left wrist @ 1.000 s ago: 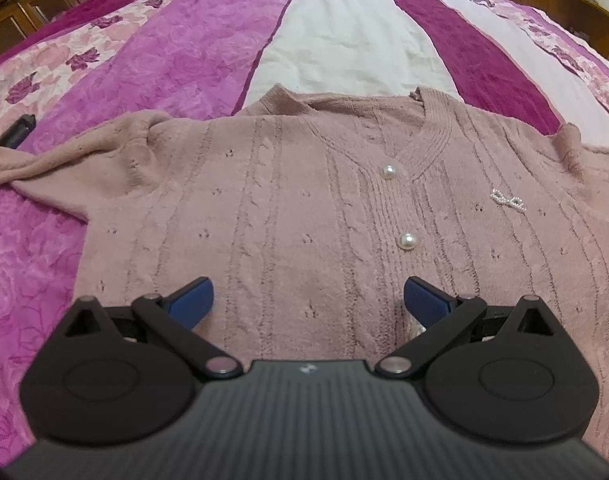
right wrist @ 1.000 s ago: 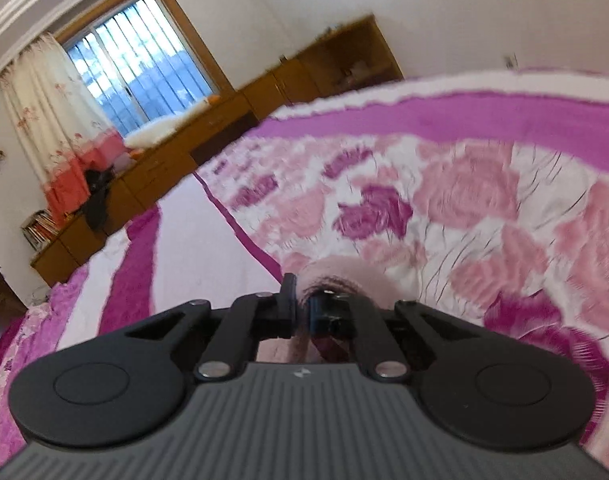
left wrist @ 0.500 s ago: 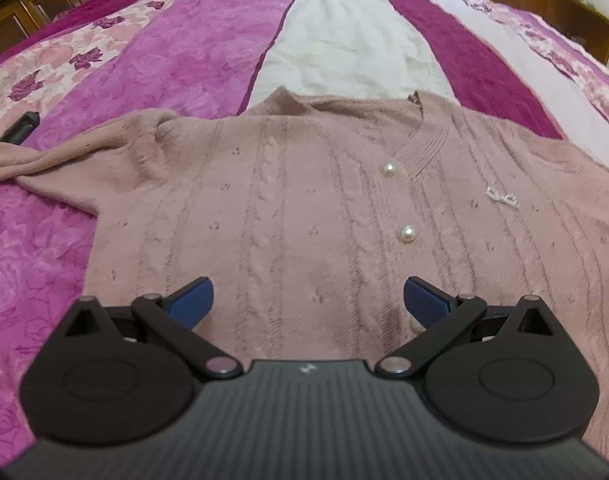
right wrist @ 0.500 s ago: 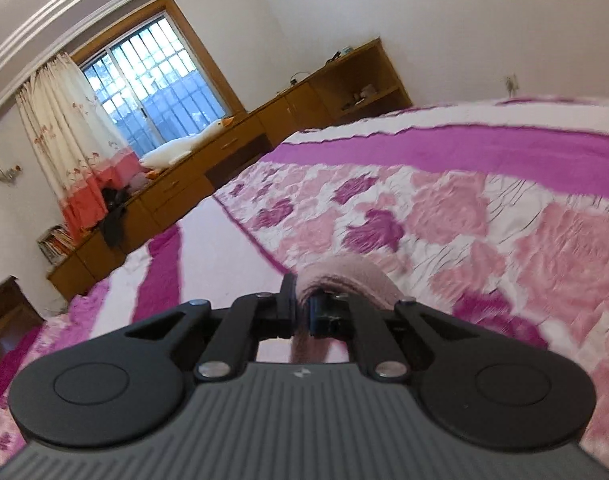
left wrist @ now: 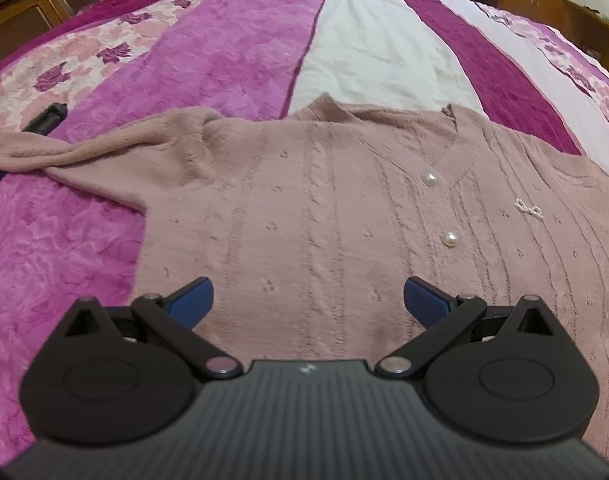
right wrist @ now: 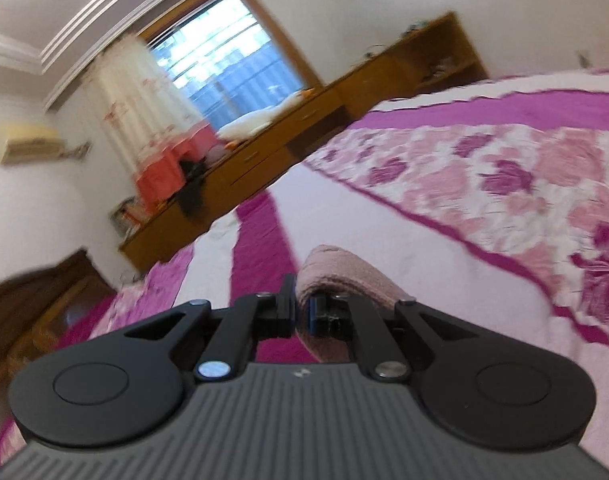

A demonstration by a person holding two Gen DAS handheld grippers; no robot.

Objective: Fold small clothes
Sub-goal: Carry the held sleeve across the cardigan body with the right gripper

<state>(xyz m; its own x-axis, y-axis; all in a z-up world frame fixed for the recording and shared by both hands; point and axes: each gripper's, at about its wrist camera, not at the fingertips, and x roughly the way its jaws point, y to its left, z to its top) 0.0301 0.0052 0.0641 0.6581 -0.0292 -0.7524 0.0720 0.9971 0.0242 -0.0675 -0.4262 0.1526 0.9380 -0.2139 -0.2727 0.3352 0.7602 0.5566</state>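
Jaws spread wide, the left gripper [left wrist: 308, 294] hovers over the pink cardigan [left wrist: 344, 216] lying flat on the striped bedspread [left wrist: 208, 60], one sleeve [left wrist: 64, 152] trailing leftward; the right gripper [right wrist: 302, 312] pinches a lifted sleeve end [right wrist: 344, 272], and with thin knit so shallowly caught, it may slip free mid-fold

Bedspread [left wrist: 232, 52] striped magenta, white, floral pink. Black object [left wrist: 44, 118] on left floral stripe, identity unclear. Wooden cabinets [right wrist: 272, 148] along wall, curtained window [right wrist: 224, 52], air conditioner [right wrist: 26, 142] mounted high.
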